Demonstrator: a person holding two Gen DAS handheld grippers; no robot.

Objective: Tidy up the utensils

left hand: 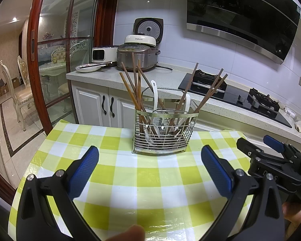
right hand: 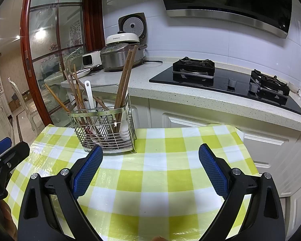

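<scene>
Both hand-held grippers (left hand: 149, 154) (right hand: 151, 153) spread wide (empty), glossy checked tablecloth (left hand: 130, 172), wire caddy (left hand: 163, 132), wooden chopsticks (left hand: 130, 84)

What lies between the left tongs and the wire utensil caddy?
Only bare checkered tablecloth. In the left wrist view, nothing sits between the open left tongs and the wire utensil caddy.
</scene>
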